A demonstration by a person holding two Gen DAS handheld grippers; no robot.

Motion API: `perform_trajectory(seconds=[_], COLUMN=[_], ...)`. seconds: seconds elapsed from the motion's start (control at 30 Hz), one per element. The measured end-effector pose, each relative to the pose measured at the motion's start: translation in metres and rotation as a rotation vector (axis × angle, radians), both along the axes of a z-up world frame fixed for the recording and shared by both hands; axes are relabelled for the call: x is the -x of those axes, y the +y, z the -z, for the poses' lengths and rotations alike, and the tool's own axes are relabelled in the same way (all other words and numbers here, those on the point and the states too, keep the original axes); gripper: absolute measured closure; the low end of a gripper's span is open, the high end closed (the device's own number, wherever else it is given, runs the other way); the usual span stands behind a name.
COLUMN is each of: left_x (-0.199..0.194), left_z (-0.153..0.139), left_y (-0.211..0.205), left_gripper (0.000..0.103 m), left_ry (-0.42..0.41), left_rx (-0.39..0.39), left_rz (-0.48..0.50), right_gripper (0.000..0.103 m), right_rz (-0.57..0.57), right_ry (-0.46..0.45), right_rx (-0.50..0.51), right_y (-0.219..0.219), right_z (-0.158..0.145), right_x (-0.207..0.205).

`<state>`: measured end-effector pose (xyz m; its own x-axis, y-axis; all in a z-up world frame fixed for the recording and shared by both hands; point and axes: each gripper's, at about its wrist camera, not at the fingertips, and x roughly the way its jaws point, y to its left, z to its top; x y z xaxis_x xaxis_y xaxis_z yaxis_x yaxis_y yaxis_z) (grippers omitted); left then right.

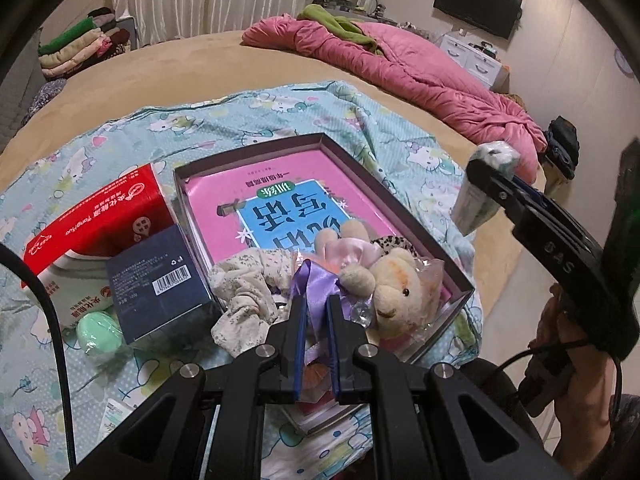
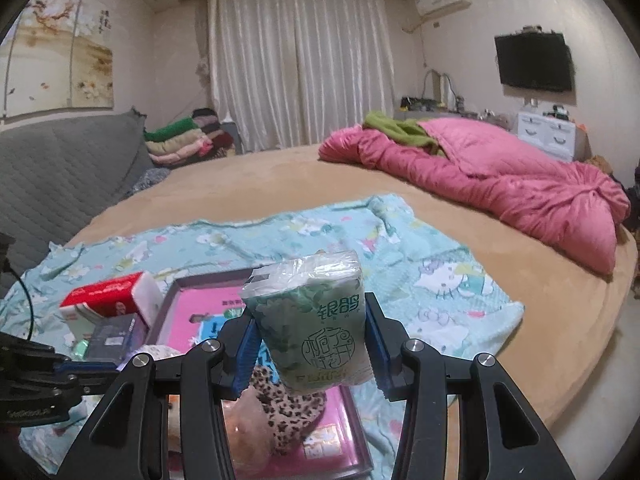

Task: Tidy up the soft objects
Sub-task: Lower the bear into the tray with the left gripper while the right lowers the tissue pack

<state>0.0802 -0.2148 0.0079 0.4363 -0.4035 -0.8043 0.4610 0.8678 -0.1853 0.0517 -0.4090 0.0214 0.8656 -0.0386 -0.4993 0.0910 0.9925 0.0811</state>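
My left gripper [image 1: 316, 302] is shut on the purple ribbon [image 1: 310, 280] of a cream plush bear [image 1: 396, 284] in clear wrap. The bear lies at the near end of a shallow box [image 1: 320, 139] that holds a pink book. A floral cloth scrunchie [image 1: 244, 292] lies beside it and a leopard-print piece [image 2: 292, 412] behind it. My right gripper [image 2: 312, 320] is shut on a green tissue pack [image 2: 320, 308] and holds it in the air above the box's near right part. In the left wrist view the right gripper [image 1: 492, 176] hangs to the right of the box.
Left of the box stand a red tissue pack [image 1: 108, 216], a dark blue carton [image 1: 160, 276] and a green egg-shaped sponge [image 1: 98, 334], all on a cartoon-cat blanket [image 1: 400, 136]. A pink quilt [image 2: 500, 176] lies far right, folded clothes [image 2: 180, 140] far left. The bed edge [image 2: 580, 356] curves on the right.
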Motion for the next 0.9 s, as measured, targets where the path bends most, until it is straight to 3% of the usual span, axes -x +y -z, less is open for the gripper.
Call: perform_trajectory(seconds=[0.37,0.9], left_x=[0.010,0.022], left_z=[0.008,0.018], left_y=[-0.006,-0.007], left_gripper=[0.093,0.092], left_ry=[-0.008,-0.007], left_rx=[-0.026,-0.047], left_rz=[0.024,0.057], right_gripper=[0.054,0.054], right_rz=[-0.005,-0.108], right_ry=[0.157,0.235], right_rx=[-0.050,-0.025], right_y=[-0.009,0.020], right_z=[0.037,0.057], right_x=[-0.015,-0.037])
